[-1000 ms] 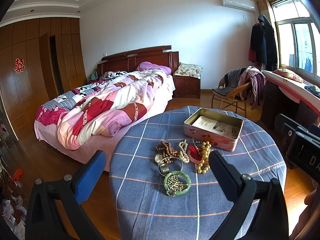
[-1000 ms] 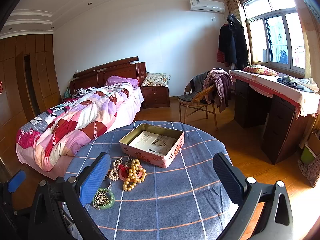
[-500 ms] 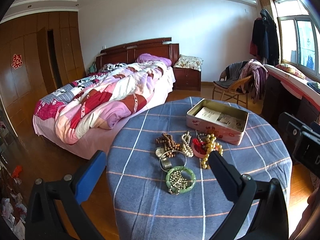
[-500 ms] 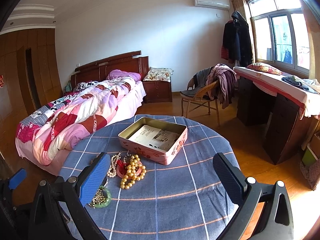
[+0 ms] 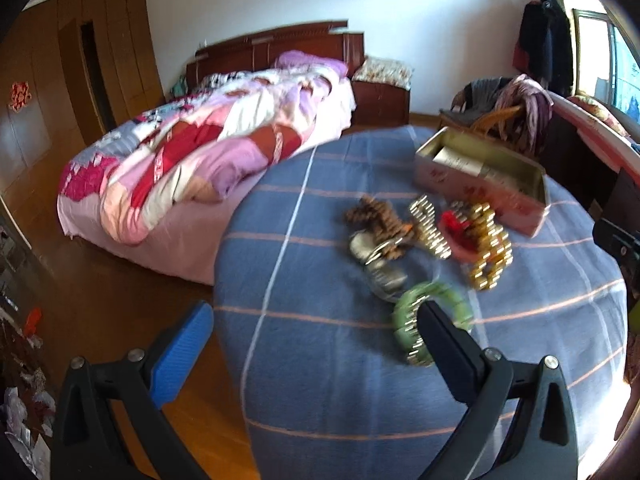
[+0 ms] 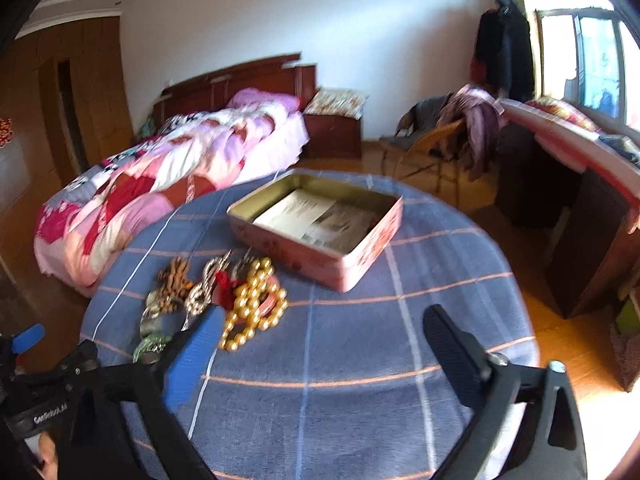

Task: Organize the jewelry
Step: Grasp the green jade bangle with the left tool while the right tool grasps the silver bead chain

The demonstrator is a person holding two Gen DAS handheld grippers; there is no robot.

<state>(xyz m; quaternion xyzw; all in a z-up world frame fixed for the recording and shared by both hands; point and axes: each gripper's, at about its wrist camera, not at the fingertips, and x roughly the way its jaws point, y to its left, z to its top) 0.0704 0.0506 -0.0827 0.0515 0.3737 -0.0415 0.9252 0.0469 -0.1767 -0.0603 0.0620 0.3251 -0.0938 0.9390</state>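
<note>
Both frames motion-blurred; fine detail of small pieces not resolvable.

Left gripper [image 5: 312, 332]: jaws wide apart, holding nothing. Green bangle [image 5: 430, 312] directly ahead of the right jaw tip, partly hidden behind it; small pale beads bunched inside the ring. Contact between jaw and bangle not determinable. Left jaw off the rim of the worktop [image 5: 304, 380], over wooden floor [image 5: 120, 312].

Beyond the bangle, farther ahead of the jaws: silver bangle [image 5: 382, 276], brown wooden bead strand [image 5: 380, 218], pale pearl strand [image 5: 430, 228], gold bead strand [image 5: 490, 248] lying over a pink-red bangle [image 5: 458, 236]. Pieces clustered, touching or overlapping. Open pink tin box [image 5: 480, 182] past the cluster, to the right, just beside the gold beads.

Right gripper [image 6: 320, 332]: jaws wide apart, holding nothing. Blue-padded left jaw tip at the near edge of the jewelry cluster, beside the gold bead strand [image 6: 252, 304]; touching or not, not determinable. Tin box [image 6: 316, 236] ahead, between the jaw lines, paper lying flat inside; no jewelry visible in it. Right jaw over bare blue checked cloth.

Worktop round, covered in the blue checked cloth. Bed [image 6: 160, 184] with patchwork quilt beyond the worktop to the left.
</note>
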